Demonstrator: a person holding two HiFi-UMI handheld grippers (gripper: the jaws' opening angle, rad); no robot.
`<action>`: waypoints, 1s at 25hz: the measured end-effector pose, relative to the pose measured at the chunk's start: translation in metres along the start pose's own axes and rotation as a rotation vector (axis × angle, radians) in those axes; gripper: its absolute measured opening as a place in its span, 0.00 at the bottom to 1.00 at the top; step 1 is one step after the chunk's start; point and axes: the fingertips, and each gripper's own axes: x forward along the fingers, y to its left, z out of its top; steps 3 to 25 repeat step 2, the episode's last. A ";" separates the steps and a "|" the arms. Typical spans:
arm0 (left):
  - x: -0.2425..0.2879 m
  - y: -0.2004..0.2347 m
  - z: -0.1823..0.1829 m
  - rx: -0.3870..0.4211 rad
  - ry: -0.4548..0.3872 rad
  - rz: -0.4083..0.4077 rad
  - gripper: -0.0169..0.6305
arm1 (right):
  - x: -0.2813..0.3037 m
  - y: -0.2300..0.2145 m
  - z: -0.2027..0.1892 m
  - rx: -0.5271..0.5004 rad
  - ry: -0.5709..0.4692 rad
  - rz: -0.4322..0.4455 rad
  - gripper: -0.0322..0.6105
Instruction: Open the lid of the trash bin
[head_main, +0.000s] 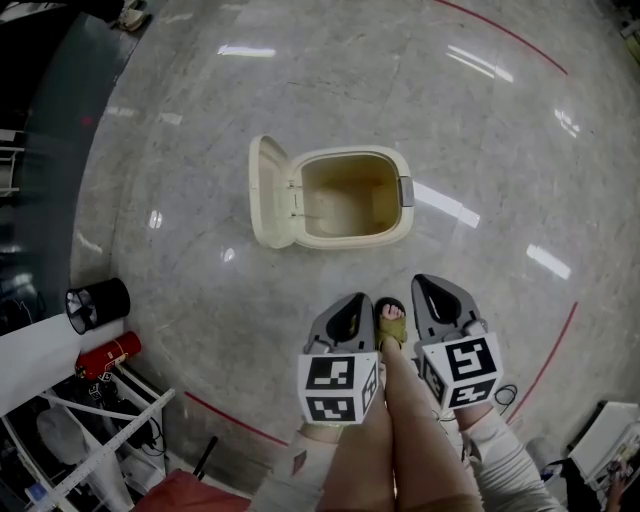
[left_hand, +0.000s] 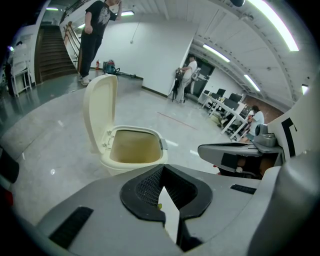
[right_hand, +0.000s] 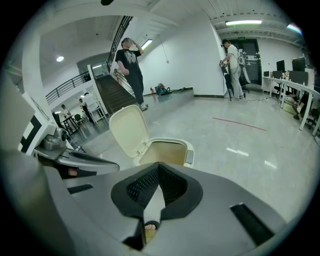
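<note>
Standing on the glossy floor (head_main: 300, 90), the trash bin (head_main: 352, 212) is seen with its lid (head_main: 268, 190) swung fully up (interior bare). The left hand-held gripper (head_main: 352, 305) and right hand-held gripper (head_main: 428, 288) are held short of the bin, jaws pressed together on nothing.

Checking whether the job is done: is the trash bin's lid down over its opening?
No, the lid stands swung back on its hinge and the trash bin shows its hollow inside.
</note>
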 end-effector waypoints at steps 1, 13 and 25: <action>0.000 0.000 0.000 -0.001 -0.001 0.000 0.04 | 0.000 0.000 0.000 0.000 0.001 0.000 0.05; 0.000 0.000 0.000 -0.003 -0.002 0.001 0.03 | -0.001 0.001 -0.001 0.000 0.001 0.000 0.05; 0.000 0.000 0.000 -0.003 -0.002 0.001 0.03 | -0.001 0.001 -0.001 0.000 0.001 0.000 0.05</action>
